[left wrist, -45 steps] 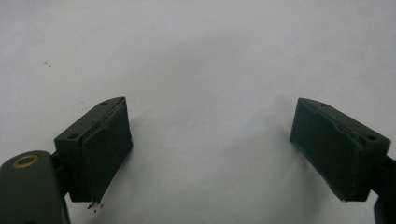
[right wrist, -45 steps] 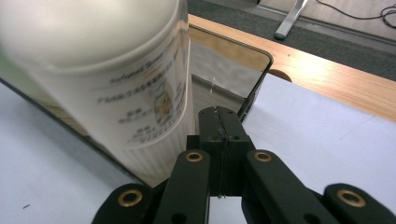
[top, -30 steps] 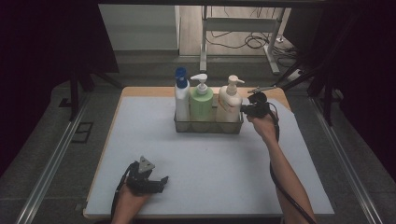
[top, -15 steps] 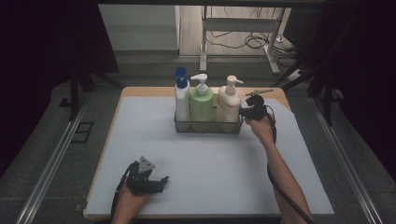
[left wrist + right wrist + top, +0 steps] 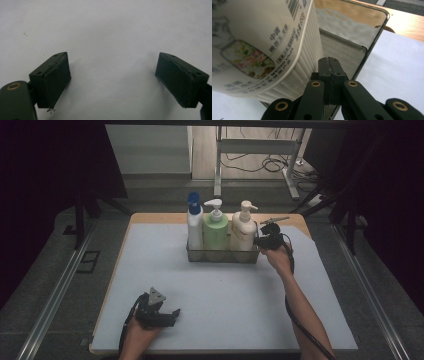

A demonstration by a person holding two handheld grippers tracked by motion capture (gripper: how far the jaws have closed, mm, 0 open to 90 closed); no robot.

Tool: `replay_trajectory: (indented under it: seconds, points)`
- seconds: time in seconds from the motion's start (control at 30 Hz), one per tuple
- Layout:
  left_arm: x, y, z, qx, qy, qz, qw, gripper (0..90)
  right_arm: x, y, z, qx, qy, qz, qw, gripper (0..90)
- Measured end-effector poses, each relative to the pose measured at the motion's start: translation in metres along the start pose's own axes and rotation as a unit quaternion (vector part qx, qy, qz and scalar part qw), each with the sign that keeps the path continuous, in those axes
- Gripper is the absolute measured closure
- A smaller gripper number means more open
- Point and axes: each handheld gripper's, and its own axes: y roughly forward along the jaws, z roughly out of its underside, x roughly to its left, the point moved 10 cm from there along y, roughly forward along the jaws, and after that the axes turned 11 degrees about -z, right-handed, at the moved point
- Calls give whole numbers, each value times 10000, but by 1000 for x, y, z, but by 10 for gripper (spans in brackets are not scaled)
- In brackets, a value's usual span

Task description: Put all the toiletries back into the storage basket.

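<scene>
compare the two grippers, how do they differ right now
The left gripper has its jaws wide open with nothing between them; the right gripper has its jaws shut together. The left gripper rests near the front edge of the white mat; the right gripper is up against the right end of the bottle tray, beside the cream bottle. Both are black and hand-held.

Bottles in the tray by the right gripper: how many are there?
3, in a row in the clear tray: blue-capped white bottle at the left, green pump bottle in the middle, cream pump bottle at the right, next to the right gripper. None seems hidden.
</scene>
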Motion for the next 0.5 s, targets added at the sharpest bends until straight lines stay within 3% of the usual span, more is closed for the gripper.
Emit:
replay_trajectory:
  seconds: [0.5]
  points:
    - [0,0,0,1,-2,-1,10000,123,16,12,-3,44,-129,-159,9998,893]
